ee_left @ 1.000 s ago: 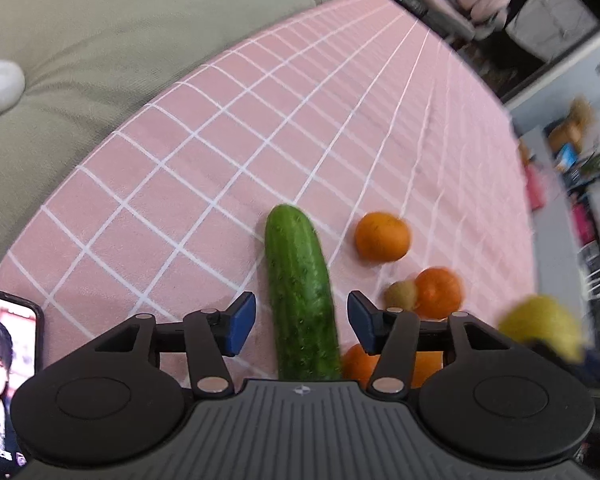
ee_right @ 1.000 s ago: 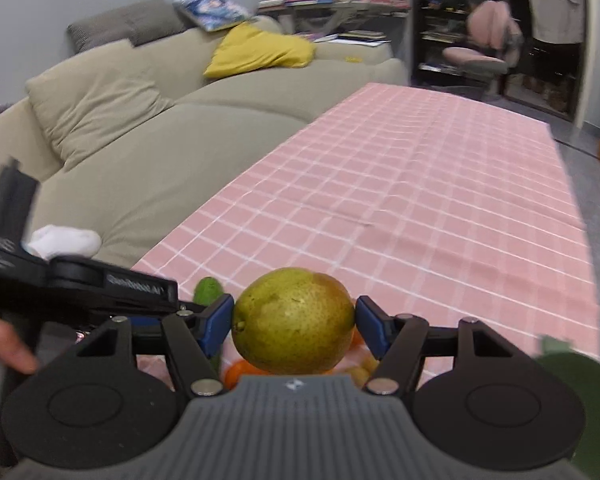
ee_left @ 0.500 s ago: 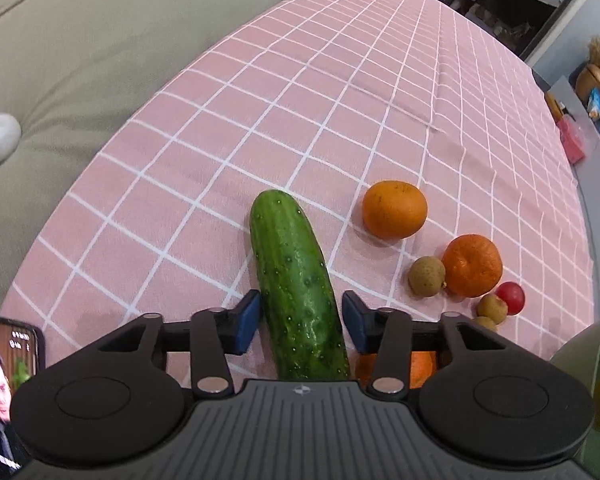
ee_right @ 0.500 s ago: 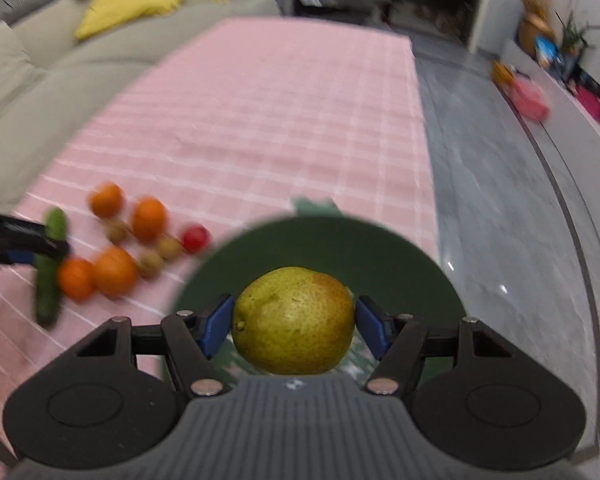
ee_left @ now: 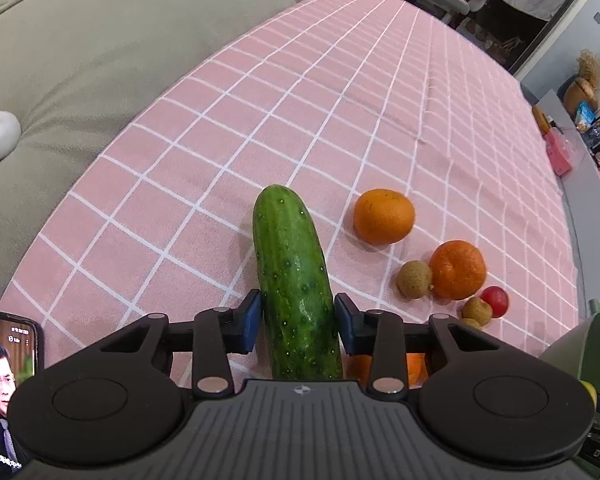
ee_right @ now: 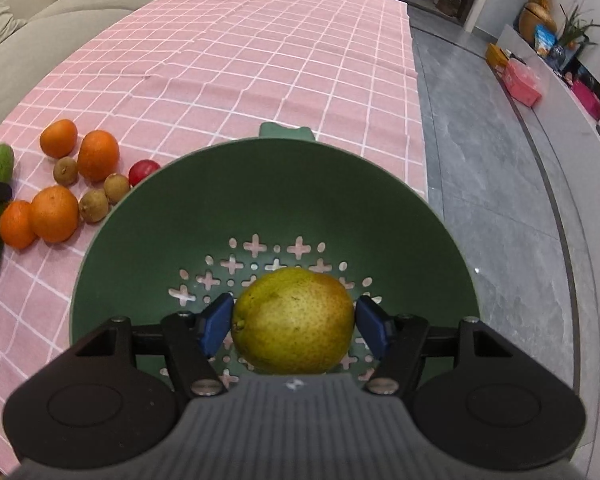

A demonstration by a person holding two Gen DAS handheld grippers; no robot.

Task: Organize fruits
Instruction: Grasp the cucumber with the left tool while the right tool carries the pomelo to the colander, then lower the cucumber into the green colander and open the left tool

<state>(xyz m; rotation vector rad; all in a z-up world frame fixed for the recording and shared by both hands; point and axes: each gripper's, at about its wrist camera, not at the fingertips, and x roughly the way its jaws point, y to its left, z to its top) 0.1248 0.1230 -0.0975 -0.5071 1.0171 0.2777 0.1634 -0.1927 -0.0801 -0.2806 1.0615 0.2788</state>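
My right gripper [ee_right: 294, 326] is shut on a yellow-green pear [ee_right: 294, 322] and holds it inside the dark green colander bowl [ee_right: 180, 216], just above its perforated bottom. My left gripper [ee_left: 298, 322] has its blue pads against both sides of a green cucumber [ee_left: 294, 280] that lies on the pink checked cloth [ee_left: 340, 100]. Several oranges [ee_left: 384, 216], small brown fruits [ee_left: 414, 279] and a red one [ee_left: 495, 300] lie to the right of the cucumber. They also show left of the bowl in the right wrist view, oranges [ee_right: 98, 155] among them.
A beige sofa [ee_left: 80, 48] runs along the cloth's left edge. A phone [ee_left: 4, 384] with a lit screen lies at the near left. Grey floor [ee_right: 500, 200] lies right of the cloth. The bowl's rim [ee_left: 598, 344] shows at the left wrist view's right edge.
My right gripper has swung the pear from over the cloth to over the bowl and down into it. My left gripper's pads have closed in onto the cucumber.
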